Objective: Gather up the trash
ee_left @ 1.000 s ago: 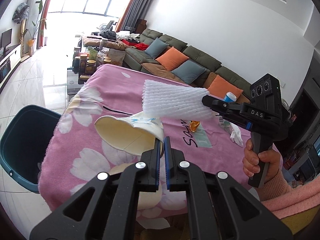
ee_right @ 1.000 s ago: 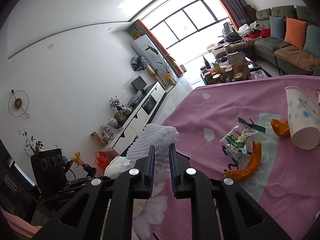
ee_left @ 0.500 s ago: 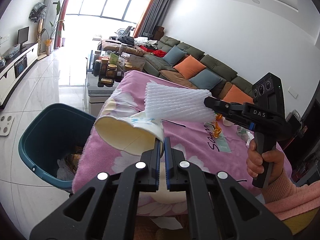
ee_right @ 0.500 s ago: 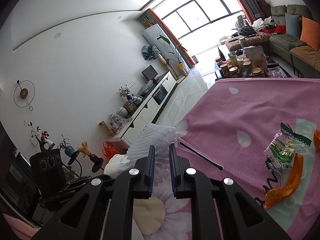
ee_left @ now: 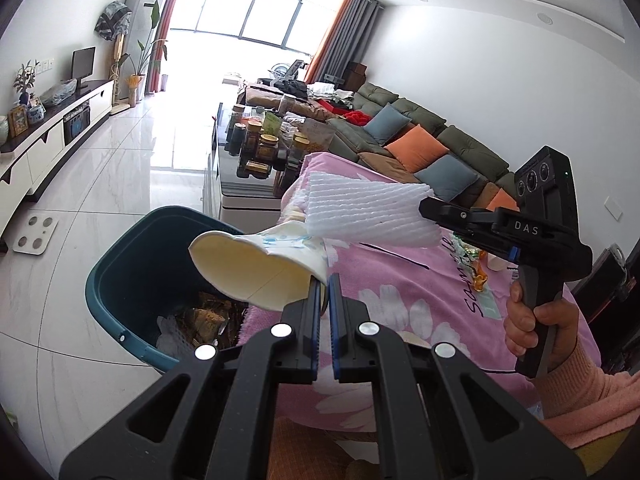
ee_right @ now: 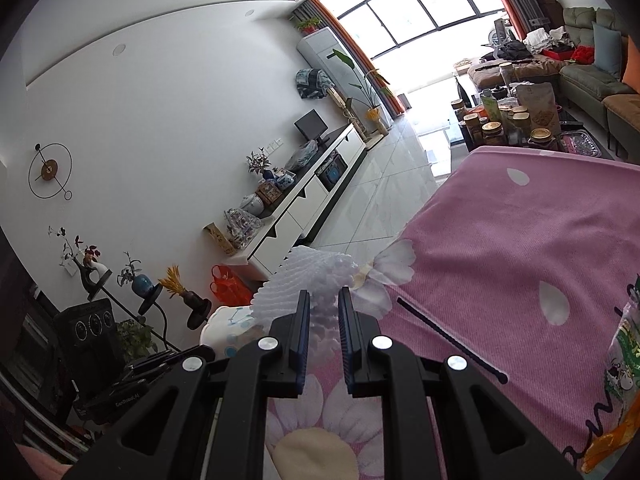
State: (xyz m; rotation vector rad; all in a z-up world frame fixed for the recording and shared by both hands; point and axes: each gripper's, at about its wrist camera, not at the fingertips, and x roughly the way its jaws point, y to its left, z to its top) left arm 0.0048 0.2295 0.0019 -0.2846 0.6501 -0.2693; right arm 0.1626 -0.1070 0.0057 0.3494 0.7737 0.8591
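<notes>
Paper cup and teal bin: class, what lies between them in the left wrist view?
Nothing: the paper cup hangs in open air above the teal bin's rim.

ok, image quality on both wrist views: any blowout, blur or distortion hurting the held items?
Left wrist: window blown out, glare washing the floor; cup and foam net sharp and evenly lit; fisheye bends the walls and darkens the corners. Right wrist: window also clipped, horizon tilted, foam net near white saturation but its ribs readable; no motion blur in either.

left claw (ee_left: 325, 285) grips paper cup (ee_left: 256, 268) | apparently over teal bin (ee_left: 120, 300) | foam net (ee_left: 368, 216) beside
</notes>
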